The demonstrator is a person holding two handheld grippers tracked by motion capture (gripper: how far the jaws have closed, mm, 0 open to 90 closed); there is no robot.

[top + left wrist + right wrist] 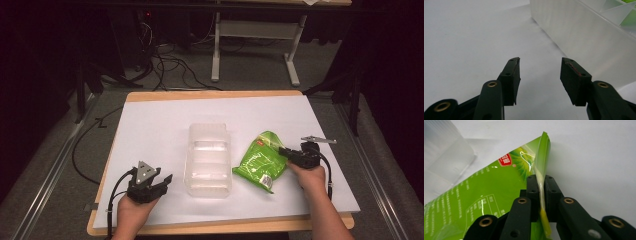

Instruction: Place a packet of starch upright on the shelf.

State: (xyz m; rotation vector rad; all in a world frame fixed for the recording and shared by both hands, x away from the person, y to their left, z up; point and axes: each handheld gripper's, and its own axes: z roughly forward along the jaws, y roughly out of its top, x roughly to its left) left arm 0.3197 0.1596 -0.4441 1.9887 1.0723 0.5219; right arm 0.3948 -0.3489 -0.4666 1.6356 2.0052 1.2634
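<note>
Two grippers sit over my white tabletop [150, 125], one toward each near corner. My right gripper [292, 156] has its jaws pressed together on the green packet [261, 161], pinching the flat sealed edge of it; in the right gripper view that thin seam of the green packet [486, 195] runs straight up between the two black pads and stands out above their tips, while the printed body of the packet spreads away to the left of the jaws. From the high view the packet lies on the right half of the tabletop, just beside the clear plastic tray [208, 160], its far corner tilted up and its near end low by the tray's right wall. My left gripper [150, 185] rests close to the near left corner, well apart from the packet. Its jaws are spread with nothing between them, only bare white surface showing in the gap of the left gripper [540, 75]; the frosted wall of the clear plastic tray [579, 32] runs past on the right of that view, near the right-hand pad but not touching it.
</note>
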